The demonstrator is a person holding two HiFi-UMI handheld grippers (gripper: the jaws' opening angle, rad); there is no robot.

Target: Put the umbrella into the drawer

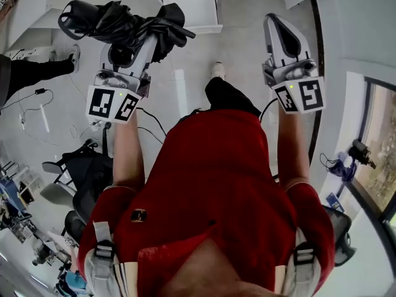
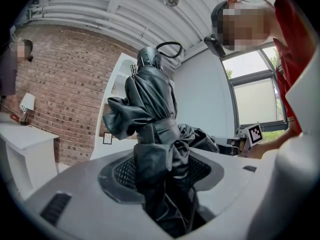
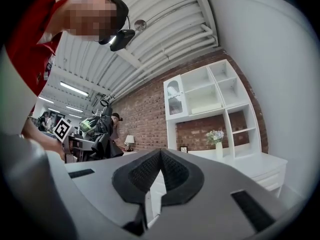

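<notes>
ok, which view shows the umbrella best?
Left gripper view: the umbrella is large and central, clamped in the left claw. Head view shows it from above, smaller. Right gripper view shows it tiny, far left.

Umbrella point(image 2: 150, 109) black; shirt point(image 1: 216, 184) red; wall point(image 2: 65, 84) red brick; shelf unit point(image 3: 197, 101) white; floor point(image 1: 247, 5) pale grey.

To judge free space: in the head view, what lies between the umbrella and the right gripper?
Between umbrella and right gripper, the head view shows mostly bare floor, edged by a white cabinet and the person's shoe.

Left hand-held gripper point(image 1: 143, 42) clamping umbrella point(image 1: 117, 20), right hand-held gripper point(image 1: 277, 25) closed, both level
</notes>
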